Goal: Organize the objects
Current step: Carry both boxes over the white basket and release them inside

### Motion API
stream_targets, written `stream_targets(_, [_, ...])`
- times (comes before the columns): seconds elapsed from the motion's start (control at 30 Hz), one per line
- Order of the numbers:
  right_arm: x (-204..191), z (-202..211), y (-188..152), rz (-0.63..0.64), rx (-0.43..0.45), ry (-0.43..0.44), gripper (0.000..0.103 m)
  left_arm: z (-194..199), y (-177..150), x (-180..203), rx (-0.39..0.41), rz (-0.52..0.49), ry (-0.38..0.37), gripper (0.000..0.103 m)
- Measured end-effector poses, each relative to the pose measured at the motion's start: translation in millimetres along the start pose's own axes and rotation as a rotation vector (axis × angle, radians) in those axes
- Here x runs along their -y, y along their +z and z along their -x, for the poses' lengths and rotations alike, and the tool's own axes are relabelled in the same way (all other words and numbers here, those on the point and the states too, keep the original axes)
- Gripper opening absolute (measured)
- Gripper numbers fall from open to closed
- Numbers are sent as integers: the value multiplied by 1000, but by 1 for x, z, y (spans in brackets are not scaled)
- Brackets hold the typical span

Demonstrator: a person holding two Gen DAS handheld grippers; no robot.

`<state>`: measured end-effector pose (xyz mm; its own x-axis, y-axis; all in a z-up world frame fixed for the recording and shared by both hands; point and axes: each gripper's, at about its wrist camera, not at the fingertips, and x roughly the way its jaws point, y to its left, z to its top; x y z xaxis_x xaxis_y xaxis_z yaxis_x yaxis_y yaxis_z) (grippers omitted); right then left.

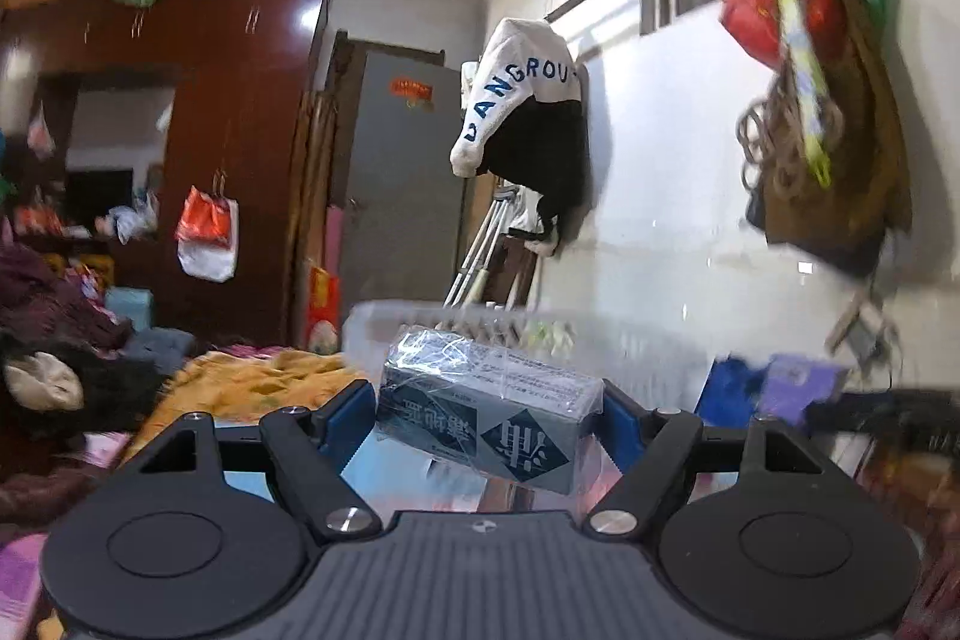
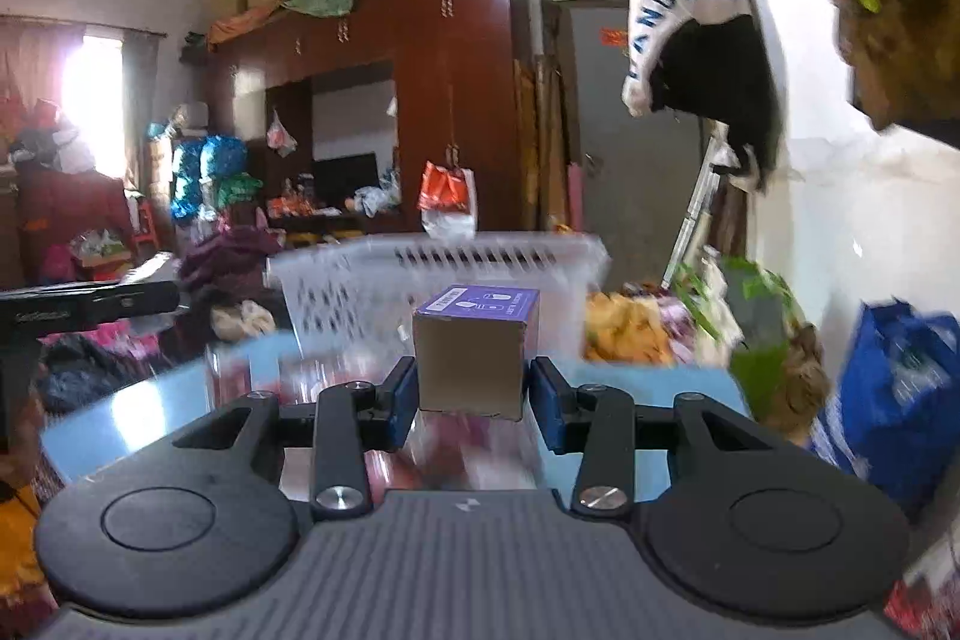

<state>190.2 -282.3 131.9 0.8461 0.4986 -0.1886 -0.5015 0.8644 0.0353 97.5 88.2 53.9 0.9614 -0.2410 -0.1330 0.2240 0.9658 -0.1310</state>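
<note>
My left gripper (image 1: 483, 415) is shut on a grey-blue box wrapped in clear film (image 1: 489, 412), held tilted above the glass table (image 1: 396, 472). A white slotted plastic basket (image 1: 630, 346) stands just beyond it. My right gripper (image 2: 471, 394) is shut on a small cardboard box with a purple top (image 2: 471, 358), held above the table (image 2: 150, 412). The same white basket (image 2: 456, 280) sits right behind that box. The left gripper's black body (image 2: 90, 307) shows at the left edge of the right wrist view.
A bed piled with clothes and an orange blanket (image 1: 252, 382) lies to the left. A dark red wardrobe (image 2: 420, 100) and a grey door (image 2: 624, 112) stand at the back. A blue bag (image 2: 894, 394) and green packets (image 2: 756, 316) sit at the right by the white wall.
</note>
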Motion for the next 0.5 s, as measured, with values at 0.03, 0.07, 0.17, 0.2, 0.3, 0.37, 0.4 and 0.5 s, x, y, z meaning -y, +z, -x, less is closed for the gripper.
stream_targets(0.03, [-3,-12,11,17,3,-6,44,-17,14,0,-19,6,9,80])
stream_targets(0.07, [-6,-29,23,35,-5,-27,44,-34,26,-1,-39,12,15,80])
stream_targets(0.17, [-8,-73,49,56,-46,-46,44,-78,50,-2,-104,35,23,80])
stream_targets(0.2, [-7,-86,54,57,-65,-56,44,-91,56,-1,-119,38,30,80])
stream_targets(0.3, [-6,-117,60,66,-109,-80,44,-121,60,0,-167,33,53,80])
stream_targets(0.37, [-7,-130,57,80,-139,-86,45,-135,56,-3,-197,50,49,81])
stream_targets(0.4, [-7,-132,54,83,-145,-86,48,-142,54,-7,-211,60,51,87])
stream_targets(0.5, [-3,-115,46,51,-105,-85,95,-138,46,-16,-192,89,70,103])
